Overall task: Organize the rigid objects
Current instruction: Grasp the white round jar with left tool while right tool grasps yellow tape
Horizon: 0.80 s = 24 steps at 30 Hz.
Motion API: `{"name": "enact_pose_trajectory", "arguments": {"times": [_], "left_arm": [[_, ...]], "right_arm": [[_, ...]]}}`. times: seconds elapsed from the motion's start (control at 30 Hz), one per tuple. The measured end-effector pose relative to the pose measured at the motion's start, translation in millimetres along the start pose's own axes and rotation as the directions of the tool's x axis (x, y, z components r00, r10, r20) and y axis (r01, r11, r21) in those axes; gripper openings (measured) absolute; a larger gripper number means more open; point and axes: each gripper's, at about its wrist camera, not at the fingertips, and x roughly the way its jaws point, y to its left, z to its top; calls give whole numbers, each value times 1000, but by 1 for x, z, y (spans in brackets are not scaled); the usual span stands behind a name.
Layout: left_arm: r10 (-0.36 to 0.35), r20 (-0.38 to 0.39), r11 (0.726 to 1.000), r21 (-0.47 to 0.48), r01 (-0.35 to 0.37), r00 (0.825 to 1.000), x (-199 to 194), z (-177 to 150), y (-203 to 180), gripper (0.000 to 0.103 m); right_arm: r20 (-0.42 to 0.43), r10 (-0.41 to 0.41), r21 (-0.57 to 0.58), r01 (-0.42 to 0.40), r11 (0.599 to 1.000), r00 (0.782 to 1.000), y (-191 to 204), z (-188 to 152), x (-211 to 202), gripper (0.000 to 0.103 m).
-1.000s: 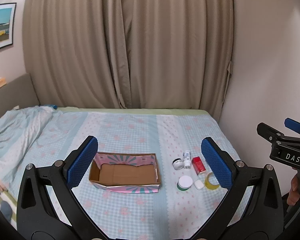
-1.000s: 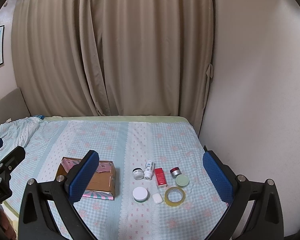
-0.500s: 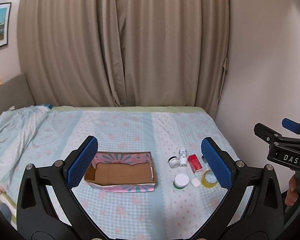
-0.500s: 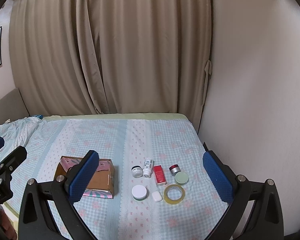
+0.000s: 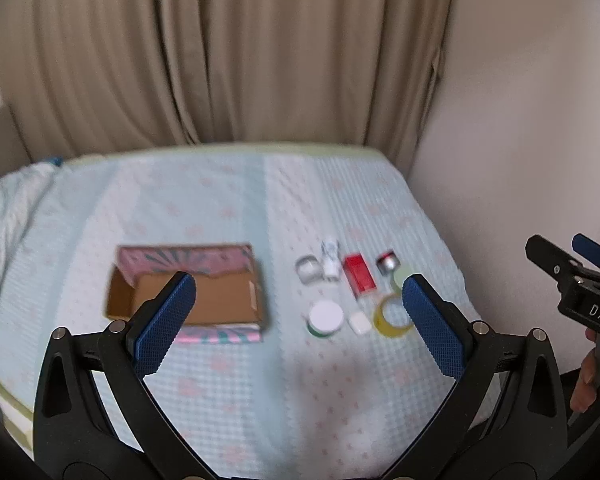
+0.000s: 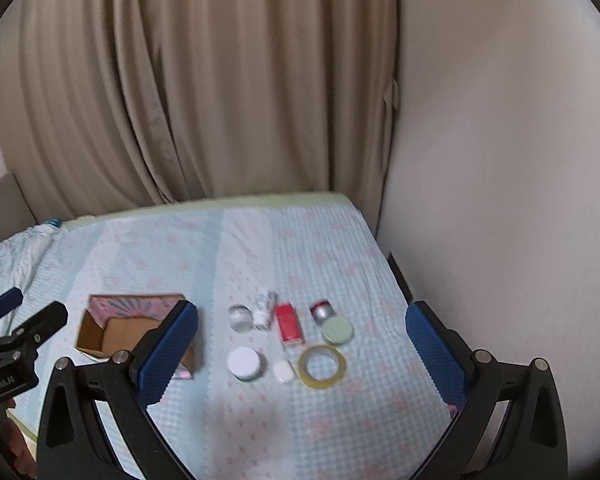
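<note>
**Soft indoor light, motion blur**

Evenly lit, rather dim and warm; no glare, only faint shadows. Smeared by motion blur across the pale blue checked bedspread (image 5: pixel 228 208) and beige pleated curtain (image 6: pixel 204 80). Bent by fisheye, vignetted black at corners.

Location type: a bedroom in a home; the working surface is a bed (image 5: pixel 228 380) covered with a light blue checked sheet bearing pink motifs; a rumpled quilt (image 5: pixel 12 216) lies at 9 o'clock; full-length beige curtains (image 6: pixel 204 92) hang behind the bed at 12 o'clock; a plain off-white wall (image 6: pixel 500 160) stands just beside the bed at 3 o'clock; household items lie on the sheet, including a cardboard box (image 5: pixel 220 300), a tape roll (image 6: pixel 322 366) and small cosmetic jars (image 6: pixel 244 363); these indicate domestic use.
</note>
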Motion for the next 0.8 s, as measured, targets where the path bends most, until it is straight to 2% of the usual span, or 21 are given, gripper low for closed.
{"name": "enact_pose_trajectory", "arguments": {"times": [0.33,0.43,0.63,0.8], "left_arm": [[3,-115,999,36,1,993,148,-63,-46,102],[7,-138,997,83,4,990,193,-88,-55,102],[9,-167,984,177,21,986,285,-139,-59,102],[3,-191,979,203,37,982,343,-171,-53,102]], "right_arm": [[-160,-17,69,28,997,987,-51,-59,121,103],[-201,-14,121,39,992,980,-58,-85,163,103],[-266,-9,151,51,987,964,-56,-138,247,103],[-303,-6,165,59,985,953,-45,-179,304,103]]}}
